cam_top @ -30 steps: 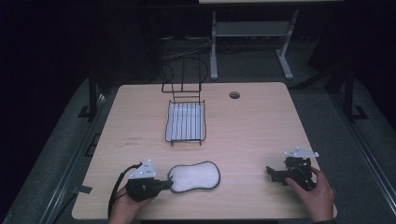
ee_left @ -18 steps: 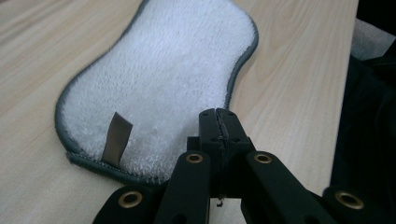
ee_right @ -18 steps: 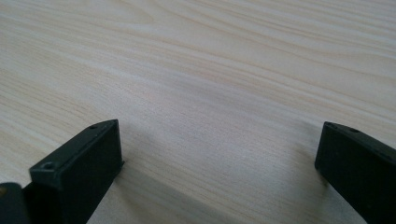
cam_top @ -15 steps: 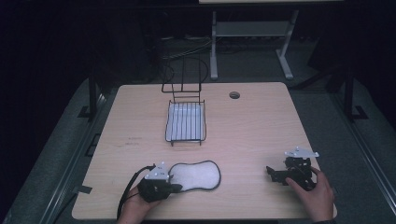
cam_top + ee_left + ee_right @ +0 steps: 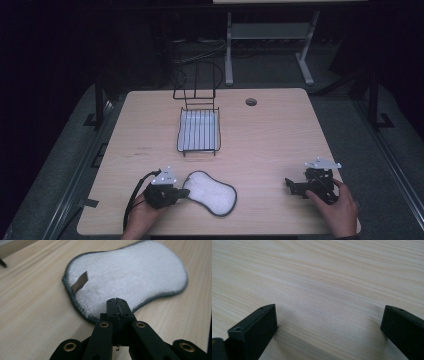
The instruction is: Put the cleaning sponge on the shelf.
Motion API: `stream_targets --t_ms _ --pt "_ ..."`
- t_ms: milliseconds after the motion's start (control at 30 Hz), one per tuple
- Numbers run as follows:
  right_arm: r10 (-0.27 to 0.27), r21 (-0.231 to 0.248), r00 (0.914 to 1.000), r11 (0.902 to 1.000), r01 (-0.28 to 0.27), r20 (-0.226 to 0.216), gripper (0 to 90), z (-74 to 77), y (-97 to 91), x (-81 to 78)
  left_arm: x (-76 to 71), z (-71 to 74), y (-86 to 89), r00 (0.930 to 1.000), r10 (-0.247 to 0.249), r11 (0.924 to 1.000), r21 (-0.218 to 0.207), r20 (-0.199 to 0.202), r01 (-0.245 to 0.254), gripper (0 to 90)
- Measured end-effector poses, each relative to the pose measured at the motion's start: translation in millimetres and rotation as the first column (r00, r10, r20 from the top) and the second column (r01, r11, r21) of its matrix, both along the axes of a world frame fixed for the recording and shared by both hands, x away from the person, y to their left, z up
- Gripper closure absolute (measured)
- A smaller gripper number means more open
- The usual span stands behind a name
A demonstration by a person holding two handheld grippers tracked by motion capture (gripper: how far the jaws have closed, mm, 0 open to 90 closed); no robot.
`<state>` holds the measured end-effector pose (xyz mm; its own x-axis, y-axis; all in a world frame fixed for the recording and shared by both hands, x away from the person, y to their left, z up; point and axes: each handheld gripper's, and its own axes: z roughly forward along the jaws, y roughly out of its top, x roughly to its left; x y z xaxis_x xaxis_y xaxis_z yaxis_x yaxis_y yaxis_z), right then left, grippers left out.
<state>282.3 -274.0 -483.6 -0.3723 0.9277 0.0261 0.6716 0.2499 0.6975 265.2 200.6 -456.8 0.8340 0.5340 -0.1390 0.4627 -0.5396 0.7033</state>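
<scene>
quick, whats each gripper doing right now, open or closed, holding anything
Left gripper: jaws closed at the near edge of the white mat; whether they pinch it cannot be told.
Right gripper: open, holding nothing, over bare table.

The left claw (image 5: pixel 117 305) is matte black plastic, its two jaws carried on angular link arms with brass-ringed pivot holes and small dark screw holes near the tips. A black cable (image 5: pixel 131 197) loops from its body, and a grey three-cornered plate (image 5: pixel 165 177) sits on top. The right claw (image 5: pixel 328 322) has blocky black jaws, each showing a small screw hole, under another grey plate (image 5: pixel 322 163).
</scene>
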Motion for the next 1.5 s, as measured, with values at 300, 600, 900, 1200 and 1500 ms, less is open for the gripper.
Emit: stream_targets --t_ms 300,600,900,1200,1500 --pt "-0.001 0.0 1.0 1.0 0.001 0.0 0.2 0.0 0.1 0.1 -6.0 9.6 -12.5 0.9995 -0.032 0.9975 -0.064 0.006 0.032 89.7" --pt "-0.001 0.0 1.0 1.0 0.001 0.0 0.2 -0.1 0.2 0.2 -13.0 7.4 -59.4 0.9877 -0.155 0.9841 -0.092 -0.023 0.152 89.8" --pt "-0.001 0.0 1.0 1.0 0.001 0.0 0.2 0.0 0.1 0.1 -19.0 0.5 -85.0 0.9731 -0.223 0.9728 -0.075 -0.056 0.219 89.8" --pt "-0.001 0.0 1.0 1.0 0.001 0.0 0.2 0.0 0.1 0.1 -18.9 1.4 -65.3 0.9779 -0.192 0.9796 -0.078 -0.083 0.185 89.7" --pt "-0.001 0.0 1.0 1.0 0.001 0.0 0.2 -0.1 0.1 0.2 -21.2 2.8 -37.4 0.9861 -0.136 0.989 -0.071 -0.095 0.13 89.7"
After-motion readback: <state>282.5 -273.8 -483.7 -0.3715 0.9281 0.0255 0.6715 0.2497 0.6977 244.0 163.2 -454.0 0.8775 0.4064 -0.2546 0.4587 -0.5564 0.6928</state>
